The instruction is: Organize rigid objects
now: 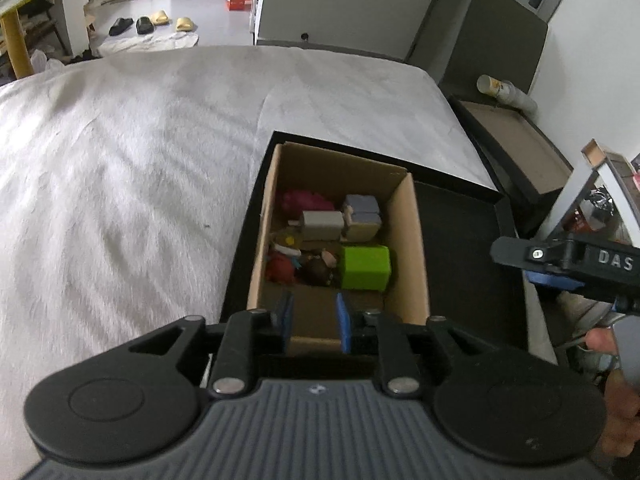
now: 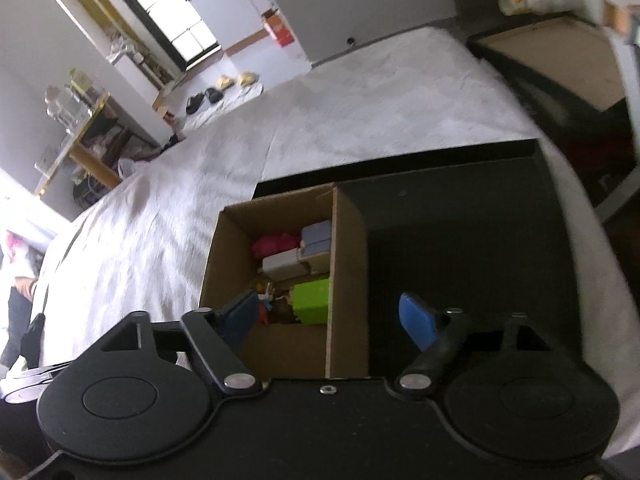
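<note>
Rigid light blocks like green block (image 1: 366, 267) in cardboard box (image 1: 412, 248): grip flat sides; left gripper (image 1: 316, 322) narrowly open, right gripper (image 2: 332, 320) wide open, both empty.

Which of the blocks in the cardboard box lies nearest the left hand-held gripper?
The bright green block. It sits closest to the left hand-held gripper, against the box's right wall; the beige block and the bluish-grey block lie farther back.
</note>
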`<state>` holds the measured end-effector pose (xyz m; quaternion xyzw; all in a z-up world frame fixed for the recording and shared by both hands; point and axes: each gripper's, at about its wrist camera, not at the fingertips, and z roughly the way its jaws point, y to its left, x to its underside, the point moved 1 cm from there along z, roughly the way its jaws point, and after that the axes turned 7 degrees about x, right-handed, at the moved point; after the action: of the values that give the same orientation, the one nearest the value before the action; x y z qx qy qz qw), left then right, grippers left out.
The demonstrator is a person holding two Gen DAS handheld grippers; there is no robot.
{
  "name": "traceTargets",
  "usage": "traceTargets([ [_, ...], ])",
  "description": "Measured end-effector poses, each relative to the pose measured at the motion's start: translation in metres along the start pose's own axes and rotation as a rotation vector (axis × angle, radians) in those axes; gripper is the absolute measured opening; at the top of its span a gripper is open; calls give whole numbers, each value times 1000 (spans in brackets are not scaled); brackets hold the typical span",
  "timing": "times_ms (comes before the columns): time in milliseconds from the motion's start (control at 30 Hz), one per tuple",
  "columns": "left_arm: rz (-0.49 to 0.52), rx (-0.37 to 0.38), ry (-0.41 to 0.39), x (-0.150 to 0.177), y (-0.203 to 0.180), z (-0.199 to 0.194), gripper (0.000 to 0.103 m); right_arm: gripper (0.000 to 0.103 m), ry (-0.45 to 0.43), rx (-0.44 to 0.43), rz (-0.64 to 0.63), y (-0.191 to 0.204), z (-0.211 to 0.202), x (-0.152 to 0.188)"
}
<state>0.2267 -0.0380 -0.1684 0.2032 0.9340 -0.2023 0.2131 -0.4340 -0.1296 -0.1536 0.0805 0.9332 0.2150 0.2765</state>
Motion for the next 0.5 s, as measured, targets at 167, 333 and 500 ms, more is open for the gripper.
traceTargets([
  [167, 12, -47, -38, 0, -10, -26, 54, 93, -53, -4, 16, -13, -26, 3],
  [333, 39, -43, -59, 1, -25, -57, 71, 103, -97, -12, 7, -18, -53, 10],
  [500, 73, -30, -90, 3, -44, -89, 84, 103, -145, -22, 9, -23, -82, 13],
])
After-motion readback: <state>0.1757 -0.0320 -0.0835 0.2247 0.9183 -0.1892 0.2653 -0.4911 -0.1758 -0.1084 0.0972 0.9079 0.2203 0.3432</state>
